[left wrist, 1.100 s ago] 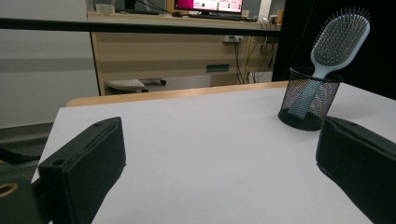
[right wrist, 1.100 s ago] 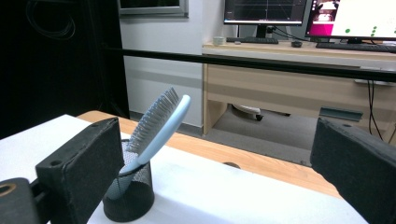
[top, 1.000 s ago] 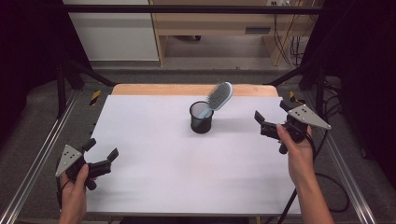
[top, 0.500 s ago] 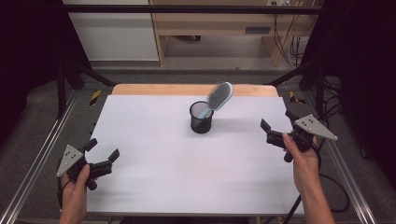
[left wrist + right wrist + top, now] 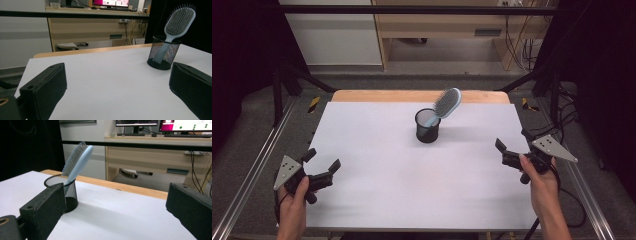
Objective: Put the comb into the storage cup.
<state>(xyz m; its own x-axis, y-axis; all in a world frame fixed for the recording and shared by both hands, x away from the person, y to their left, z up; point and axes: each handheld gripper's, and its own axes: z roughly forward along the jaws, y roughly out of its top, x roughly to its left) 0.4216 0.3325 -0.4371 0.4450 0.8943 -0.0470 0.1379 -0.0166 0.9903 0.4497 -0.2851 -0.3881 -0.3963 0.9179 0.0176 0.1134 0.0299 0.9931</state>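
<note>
We hold the left hand-held gripper (image 5: 322,162) above the near left corner of the counter (image 5: 377,150), and its jaws stand wide apart with nothing between them. We hold the right hand-held gripper (image 5: 512,145) near the right edge of the counter, about halfway along it, and it is also released, with both jaws spread and empty. The black mesh cup (image 5: 428,126) stands upright on the counter, closer to the far edge and a little right of the middle, well apart from both hand-held grippers. The light blue hairbrush (image 5: 447,104) sits in the cup with its handle down, and its head leans out over the rim toward the far right corner. In the left gripper view the cup (image 5: 163,55) and the hairbrush (image 5: 178,21) appear beyond the right jaw
</note>
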